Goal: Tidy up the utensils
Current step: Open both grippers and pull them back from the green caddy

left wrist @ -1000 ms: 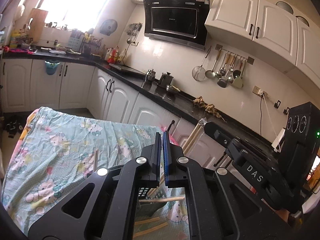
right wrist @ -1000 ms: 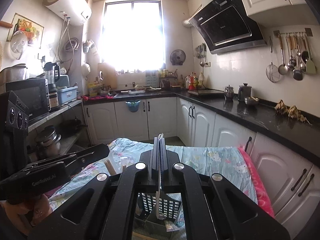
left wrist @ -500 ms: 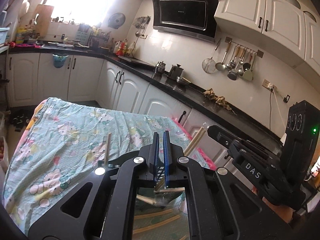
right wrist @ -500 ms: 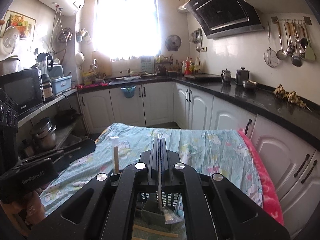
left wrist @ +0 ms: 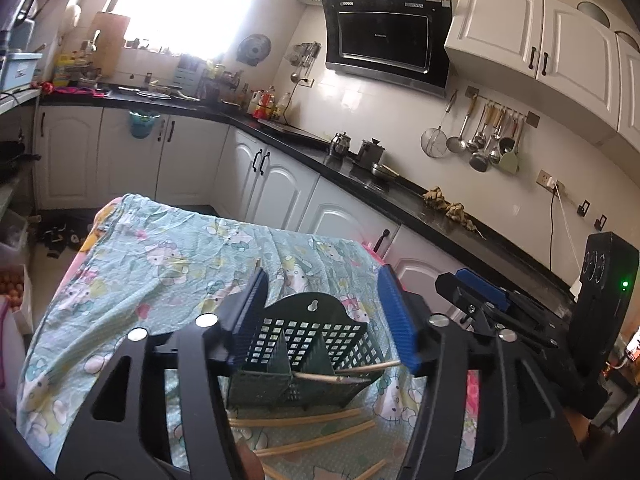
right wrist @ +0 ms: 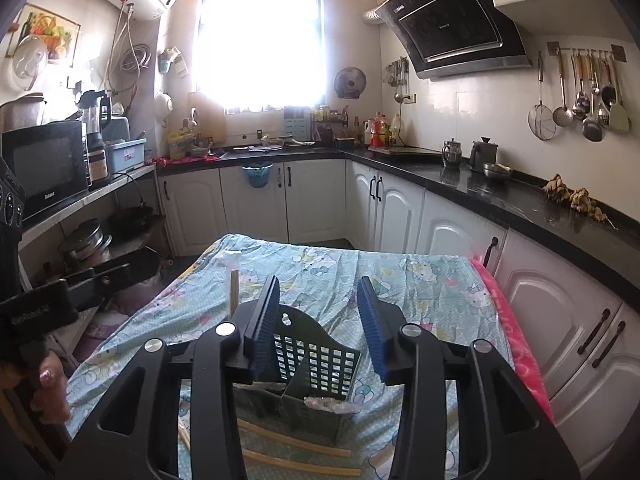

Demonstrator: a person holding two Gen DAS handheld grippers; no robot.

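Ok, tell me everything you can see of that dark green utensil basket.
The dark green utensil basket looks like plastic, with grid-perforated walls, a taller arched back carrying a keyhole hanging slot, and inner dividers making compartments. It stands upright on the patterned cloth. A chopstick lies slanted across its rim, and a plastic-wrapped item sits at its near edge. Loose chopsticks lie just in front.

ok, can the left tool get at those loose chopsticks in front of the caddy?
Probably yes. The left tool, jaws opening with nothing between them, hangs over the green caddy; the loose chopsticks lie bare on the cloth just nearer. It must pull back and dip.
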